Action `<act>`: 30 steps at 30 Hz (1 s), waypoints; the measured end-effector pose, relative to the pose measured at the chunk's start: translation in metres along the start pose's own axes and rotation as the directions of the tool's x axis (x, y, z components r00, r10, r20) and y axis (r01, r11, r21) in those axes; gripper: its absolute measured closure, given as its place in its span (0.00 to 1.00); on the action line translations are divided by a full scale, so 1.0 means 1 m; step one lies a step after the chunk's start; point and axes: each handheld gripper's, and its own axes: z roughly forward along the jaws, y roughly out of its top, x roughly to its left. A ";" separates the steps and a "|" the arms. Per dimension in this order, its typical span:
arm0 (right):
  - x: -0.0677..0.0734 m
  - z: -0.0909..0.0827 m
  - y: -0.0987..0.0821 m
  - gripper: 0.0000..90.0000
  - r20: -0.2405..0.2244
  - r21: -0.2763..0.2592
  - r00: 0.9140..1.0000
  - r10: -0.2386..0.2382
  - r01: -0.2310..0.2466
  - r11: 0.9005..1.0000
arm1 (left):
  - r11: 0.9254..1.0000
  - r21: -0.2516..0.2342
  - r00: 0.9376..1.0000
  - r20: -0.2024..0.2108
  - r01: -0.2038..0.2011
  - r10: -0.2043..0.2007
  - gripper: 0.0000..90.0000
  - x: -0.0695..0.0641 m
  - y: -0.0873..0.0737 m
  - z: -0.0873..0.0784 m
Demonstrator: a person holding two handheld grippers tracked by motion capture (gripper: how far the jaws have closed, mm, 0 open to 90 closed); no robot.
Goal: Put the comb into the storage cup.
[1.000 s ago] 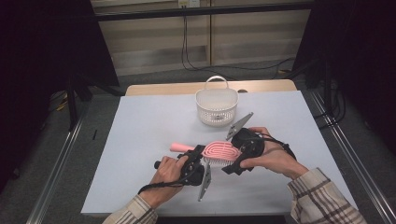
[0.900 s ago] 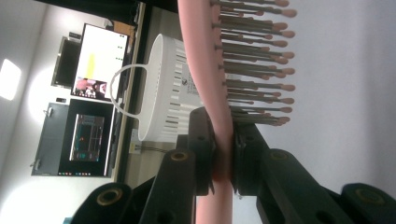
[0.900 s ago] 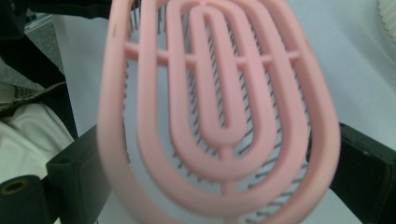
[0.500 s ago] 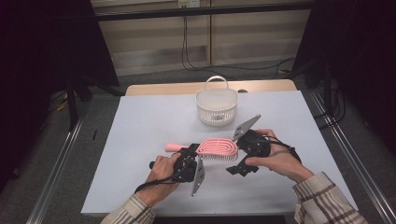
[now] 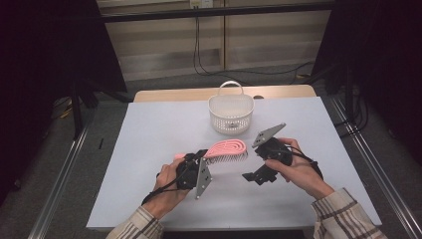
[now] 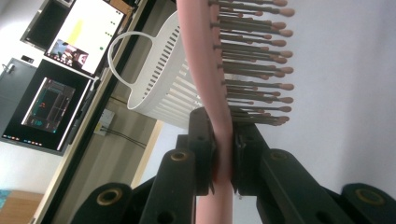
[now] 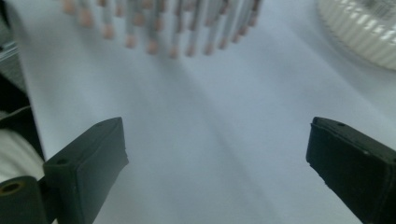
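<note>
Pink and bristly, the hairbrush [image 6: 219, 70] is sitting tight between the jaws of the left gripper [image 6: 223, 154], which are squeezing its thin neck just below the bristles. The person's left hand [image 5: 166, 186] is holding that gripper low over the blue table [image 5: 149, 129]. In the high view the brush [image 5: 226, 148] is looking lifted a little, though I cannot tell for sure if it is off the table.

Just to the side of the brush, the right gripper [image 7: 217, 158] is waiting with its jaws wide apart and nothing between them. It is looking across the table at the tips of the bristles [image 7: 154, 32].

The brush is lying long-ways away from the left gripper, with its handle end back by the hand and its rounded head pointing out toward the white basket [image 5: 231, 113]. The bristles are pointing down and toward the person.

So I think the picking up is done. What is left, I am guessing, is carrying the brush over to the basket, which is standing farther out beyond the head, and dropping it in.
</note>
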 end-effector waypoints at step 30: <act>-0.001 0.010 -0.026 0.08 0.078 -0.245 0.996 0.040 -0.020 0.969 | 0.936 -0.064 0.929 0.161 0.347 -0.333 0.90 0.024 -0.019 -0.001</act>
